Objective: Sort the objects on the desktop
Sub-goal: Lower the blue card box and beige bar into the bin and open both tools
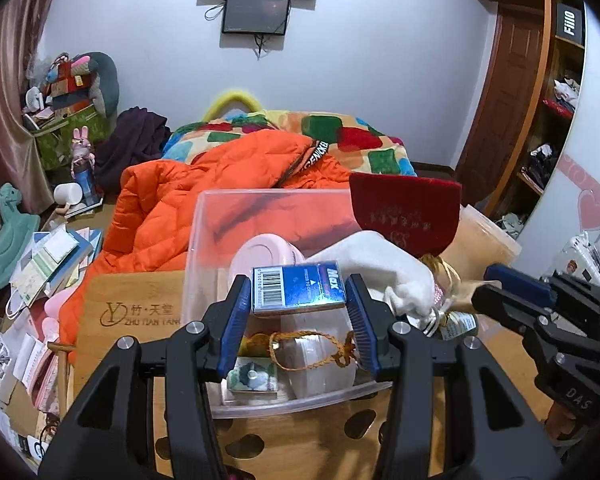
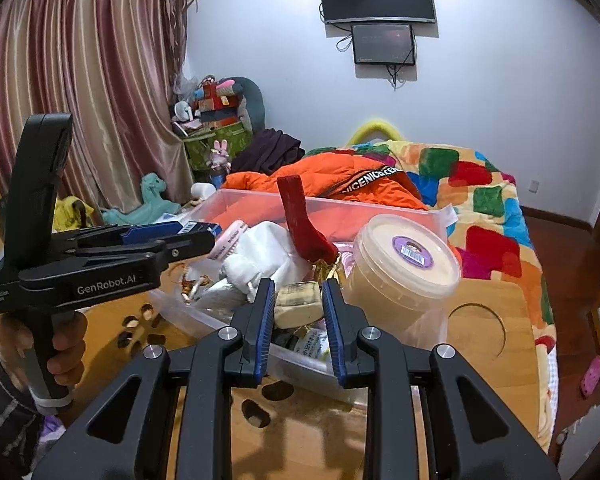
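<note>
My left gripper (image 1: pixel 298 300) is shut on a small blue Max box (image 1: pixel 298 289) with a barcode and holds it above the clear plastic bin (image 1: pixel 300 404). The bin holds a pink round case (image 1: pixel 264 256), a white cloth (image 1: pixel 380 264), a red velvet pouch (image 1: pixel 406 212) and a brown cord (image 1: pixel 312 350). My right gripper (image 2: pixel 299 320) is open and empty at the bin's near rim (image 2: pixel 300 364), with a cream bar (image 2: pixel 300 304) seen between its fingers. The left gripper also shows in the right wrist view (image 2: pixel 196 236).
A tub with a cream lid (image 2: pixel 406 256) stands to the right of the bin. The bin rests on a bamboo tray table (image 2: pixel 496 320) over a bed with an orange jacket (image 1: pixel 204 200) and a patchwork blanket (image 2: pixel 480 184). Books and papers (image 1: pixel 48 264) lie at left.
</note>
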Motion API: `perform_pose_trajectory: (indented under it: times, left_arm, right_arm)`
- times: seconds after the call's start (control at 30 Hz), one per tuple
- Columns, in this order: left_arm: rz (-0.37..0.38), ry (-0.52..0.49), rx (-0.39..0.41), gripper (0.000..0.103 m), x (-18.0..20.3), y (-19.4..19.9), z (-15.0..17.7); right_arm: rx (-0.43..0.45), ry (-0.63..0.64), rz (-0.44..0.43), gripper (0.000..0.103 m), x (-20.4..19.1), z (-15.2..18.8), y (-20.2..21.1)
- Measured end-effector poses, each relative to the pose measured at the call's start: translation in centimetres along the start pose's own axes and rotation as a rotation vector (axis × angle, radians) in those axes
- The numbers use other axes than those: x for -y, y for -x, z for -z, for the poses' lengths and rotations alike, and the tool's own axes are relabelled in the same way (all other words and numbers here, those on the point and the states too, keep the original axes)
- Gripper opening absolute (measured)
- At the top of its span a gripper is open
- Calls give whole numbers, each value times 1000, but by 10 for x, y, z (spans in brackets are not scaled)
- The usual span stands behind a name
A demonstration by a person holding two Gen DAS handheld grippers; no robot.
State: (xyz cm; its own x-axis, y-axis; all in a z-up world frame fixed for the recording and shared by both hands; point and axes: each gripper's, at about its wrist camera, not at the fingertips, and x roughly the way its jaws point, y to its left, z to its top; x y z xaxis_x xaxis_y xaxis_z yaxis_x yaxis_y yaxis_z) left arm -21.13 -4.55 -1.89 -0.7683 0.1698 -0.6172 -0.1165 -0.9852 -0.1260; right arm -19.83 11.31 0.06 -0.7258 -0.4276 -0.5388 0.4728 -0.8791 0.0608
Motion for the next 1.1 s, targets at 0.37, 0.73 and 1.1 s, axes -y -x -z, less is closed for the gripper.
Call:
perform_pose_trajectory:
  times: [0.37, 0.73, 1.1]
  left_arm:
    - [-34, -37, 82, 72, 12, 33, -5]
    - [-57, -18, 132, 96, 18, 74, 12]
    - [-74, -7, 190, 97, 34, 110, 46]
  right_arm:
    - [86, 24, 76, 44, -7, -6, 28]
    - [98, -25, 197, 89, -7, 8, 59]
    - [104, -57, 233, 102, -11, 30, 88]
